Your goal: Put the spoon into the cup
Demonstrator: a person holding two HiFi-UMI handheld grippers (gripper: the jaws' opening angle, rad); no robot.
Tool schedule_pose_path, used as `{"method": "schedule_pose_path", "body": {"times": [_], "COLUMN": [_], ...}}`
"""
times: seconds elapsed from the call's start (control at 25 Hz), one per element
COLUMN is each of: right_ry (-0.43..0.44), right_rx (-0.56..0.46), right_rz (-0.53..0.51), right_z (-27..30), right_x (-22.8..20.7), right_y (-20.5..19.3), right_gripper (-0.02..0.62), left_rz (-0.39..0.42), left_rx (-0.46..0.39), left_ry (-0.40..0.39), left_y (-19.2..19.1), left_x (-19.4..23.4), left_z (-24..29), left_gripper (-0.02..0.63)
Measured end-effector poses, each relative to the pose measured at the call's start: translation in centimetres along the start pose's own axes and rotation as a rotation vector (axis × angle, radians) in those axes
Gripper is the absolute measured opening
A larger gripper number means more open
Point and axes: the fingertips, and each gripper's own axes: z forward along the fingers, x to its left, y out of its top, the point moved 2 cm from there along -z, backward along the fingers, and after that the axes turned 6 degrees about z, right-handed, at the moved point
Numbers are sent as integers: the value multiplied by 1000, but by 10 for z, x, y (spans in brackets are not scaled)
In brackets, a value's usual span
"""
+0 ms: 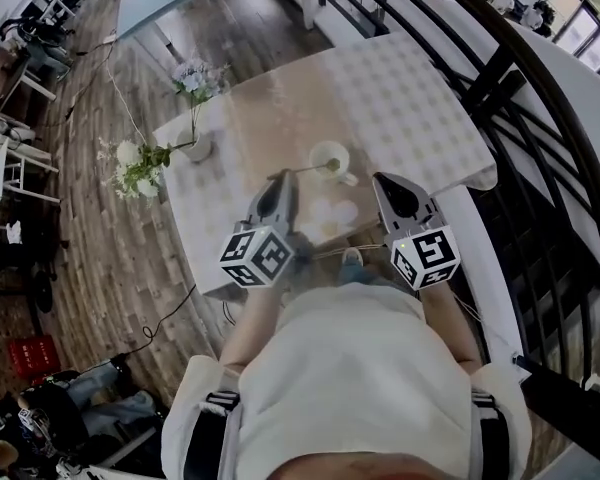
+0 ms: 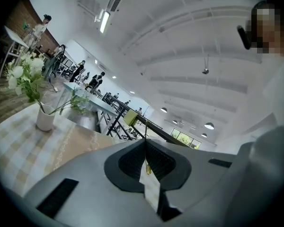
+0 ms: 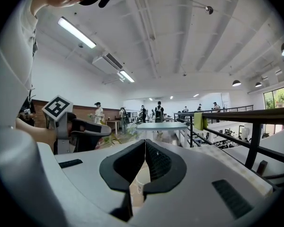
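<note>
Spoon [image 1: 305, 169] clamped by its handle in your left gripper [image 1: 283, 177], bowl at cup [image 1: 320, 150], frame centre; right gripper [image 1: 382, 180] closed, empty. Risk: thin handle may pivot, tipping cup.

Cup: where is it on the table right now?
In the head view the cup stands mid-table, right of the flower vase, just beyond the tips of the left gripper and right gripper.

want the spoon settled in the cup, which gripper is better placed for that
Left. The left gripper looks shut on the spoon by its handle, bowl end at the cup. The right gripper is shut and empty, short of the cup.
</note>
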Motion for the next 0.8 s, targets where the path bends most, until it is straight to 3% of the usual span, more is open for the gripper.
{"method": "schedule_pose_path", "body": {"times": [0.8], "right_ry": [115], "right_rx": [56], "right_rz": [20], "right_z": [55], "right_x": [-43], "right_y": [-13], "right_gripper": [2], "left_rz": [-10], "left_rx": [54], "left_ry": [159], "left_y": [-32], "left_x": [35], "left_z": [36], "left_gripper": [5]}}
